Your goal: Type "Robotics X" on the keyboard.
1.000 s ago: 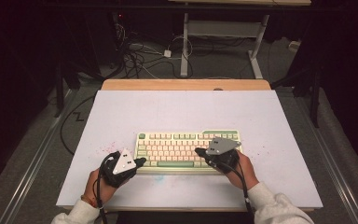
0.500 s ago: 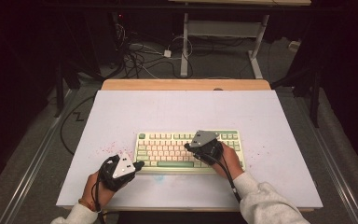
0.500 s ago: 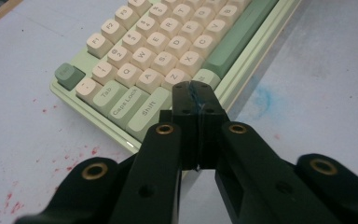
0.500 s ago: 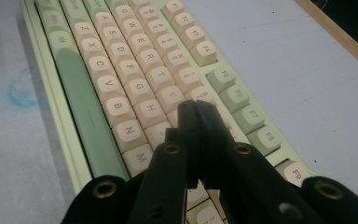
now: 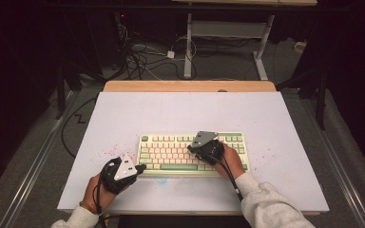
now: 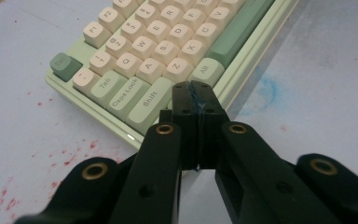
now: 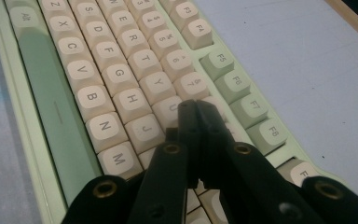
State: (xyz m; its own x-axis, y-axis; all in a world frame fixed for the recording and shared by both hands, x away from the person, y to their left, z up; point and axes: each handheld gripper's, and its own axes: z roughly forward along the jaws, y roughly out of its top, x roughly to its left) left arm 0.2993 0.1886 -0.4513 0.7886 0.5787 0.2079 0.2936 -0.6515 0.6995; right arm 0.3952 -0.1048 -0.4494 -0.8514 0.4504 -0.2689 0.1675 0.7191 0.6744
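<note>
Right gripper (image 7: 196,109) first: its two black jaws are pressed flat together with nothing between them, the joined tip poised over the cream keys around U and 7. Compared with a second ago it has slid across the keyboard from the right-hand end toward the middle, dropping a touch as it went. Seen from the high view, the right gripper (image 5: 204,148) now sits over the centre-right of the key field, the hand behind it at about four o'clock. That reads as a poke lining up: closed jaws used as one fingertip to press a key. Whether the tip already touches a cap I can't tell.

Left gripper (image 6: 193,93) now: jaws also fully closed, empty, tip hanging just off the keyboard's near-left corner, beside Shift and Alt. It has not budged over that second. In the high view the left gripper (image 5: 123,170) waits at about eight o'clock from the keyboard's middle, just beside its front edge.

The thing being worked on, a compact pale-green plastic keyboard with cream keycaps and green accent keys (image 5: 171,153), lies flat and square near the front centre of the white table top (image 5: 180,114). It has rounded, tall caps, a long green space bar (image 7: 51,107), and a green Esc key (image 6: 65,65) at the corner. Red speckles (image 6: 74,156) dot the table at its left, and there is a faint blue smudge (image 6: 265,88) in front.
</note>
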